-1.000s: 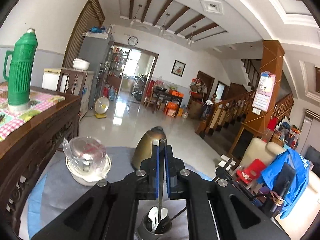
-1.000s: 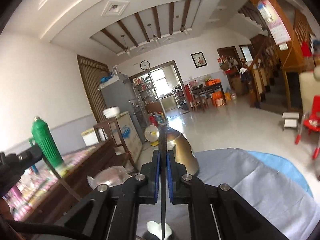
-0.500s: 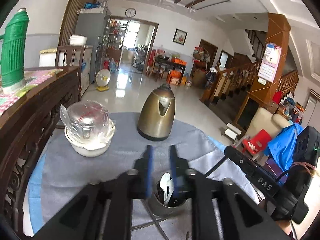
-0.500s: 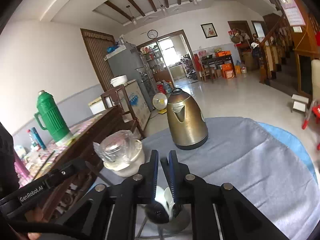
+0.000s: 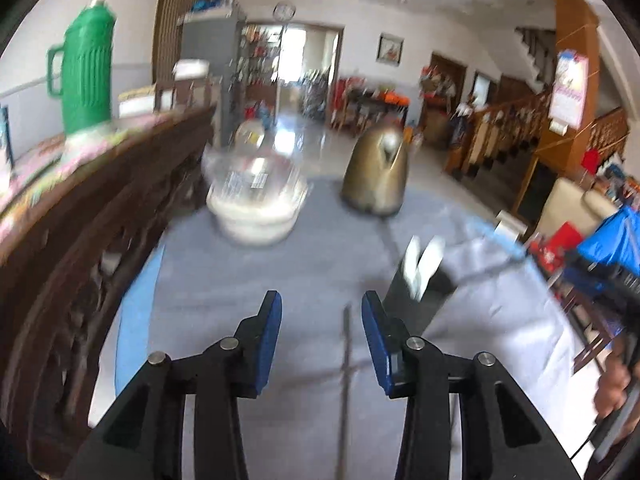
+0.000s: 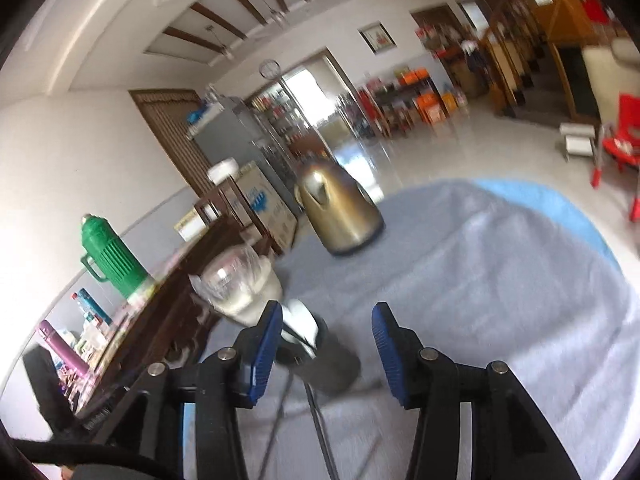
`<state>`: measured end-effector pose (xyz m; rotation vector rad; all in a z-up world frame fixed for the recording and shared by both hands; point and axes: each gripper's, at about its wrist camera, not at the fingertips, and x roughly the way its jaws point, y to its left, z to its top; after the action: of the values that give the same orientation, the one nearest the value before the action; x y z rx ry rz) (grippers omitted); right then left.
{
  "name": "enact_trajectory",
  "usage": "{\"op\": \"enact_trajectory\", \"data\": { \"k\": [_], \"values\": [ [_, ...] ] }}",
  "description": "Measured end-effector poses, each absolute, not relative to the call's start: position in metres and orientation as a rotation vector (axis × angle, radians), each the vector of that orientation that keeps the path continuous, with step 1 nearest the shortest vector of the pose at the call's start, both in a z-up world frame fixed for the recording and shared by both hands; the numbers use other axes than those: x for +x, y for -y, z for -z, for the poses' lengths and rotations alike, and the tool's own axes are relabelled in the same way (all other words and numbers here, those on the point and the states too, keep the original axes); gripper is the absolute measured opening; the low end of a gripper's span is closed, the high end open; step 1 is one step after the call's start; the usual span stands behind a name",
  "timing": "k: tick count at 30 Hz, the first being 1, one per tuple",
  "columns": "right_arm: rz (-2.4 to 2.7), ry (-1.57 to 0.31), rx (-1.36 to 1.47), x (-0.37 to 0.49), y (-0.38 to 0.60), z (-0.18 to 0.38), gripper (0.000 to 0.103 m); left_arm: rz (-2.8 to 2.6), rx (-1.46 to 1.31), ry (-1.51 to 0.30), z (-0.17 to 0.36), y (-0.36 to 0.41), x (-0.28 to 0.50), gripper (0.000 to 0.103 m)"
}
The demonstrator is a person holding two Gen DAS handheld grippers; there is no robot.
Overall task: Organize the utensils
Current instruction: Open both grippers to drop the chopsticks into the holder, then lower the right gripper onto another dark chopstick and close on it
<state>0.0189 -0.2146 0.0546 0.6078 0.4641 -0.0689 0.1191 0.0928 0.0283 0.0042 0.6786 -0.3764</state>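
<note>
A dark metal utensil cup (image 5: 420, 300) with white spoons (image 5: 422, 264) in it stands on the grey tablecloth (image 5: 280, 280). It also shows in the right wrist view (image 6: 328, 364), just ahead of the left finger. My left gripper (image 5: 322, 312) is open and empty, to the left of the cup. A thin chopstick (image 5: 345, 380) lies on the cloth between its jaws. My right gripper (image 6: 325, 334) is open and empty, over thin sticks (image 6: 316, 416) lying on the cloth. Both views are blurred.
A bronze kettle (image 5: 378, 172) and a white bowl with a plastic-wrapped cup (image 5: 256, 204) stand at the far side of the table. A dark wooden sideboard (image 5: 80, 220) with a green thermos (image 5: 86, 68) lies to the left. The other gripper (image 5: 612, 320) is at right.
Both grippers let go of the upright utensils they held, opened wide and dropped back low over the table. The cup, earlier directly under them, is now ahead.
</note>
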Motion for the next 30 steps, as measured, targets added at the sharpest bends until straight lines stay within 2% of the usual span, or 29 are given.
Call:
{"op": "enact_trajectory", "data": {
  "k": [7,13,24,28,30],
  "values": [
    [0.057,-0.65,0.641,0.011,0.211,0.004,0.048,0.319,-0.043,-0.874,0.044,-0.114,0.107,0.042],
    [0.021,-0.804,0.614,0.014,0.194,0.05,0.04,0.308,-0.005,-0.954,0.079,-0.119,0.088,0.042],
    [-0.009,-0.916,0.663,0.017,0.186,0.082,0.039,0.374,0.065,-0.966,0.088,-0.101,0.072,0.042],
    [-0.012,-0.957,0.655,0.025,0.175,0.085,0.036,0.388,0.078,-0.952,0.086,-0.098,0.067,0.042],
    [-0.001,-0.973,0.648,0.031,0.171,0.088,0.031,0.392,0.081,-0.953,0.087,-0.097,0.066,0.042]
  ]
}}
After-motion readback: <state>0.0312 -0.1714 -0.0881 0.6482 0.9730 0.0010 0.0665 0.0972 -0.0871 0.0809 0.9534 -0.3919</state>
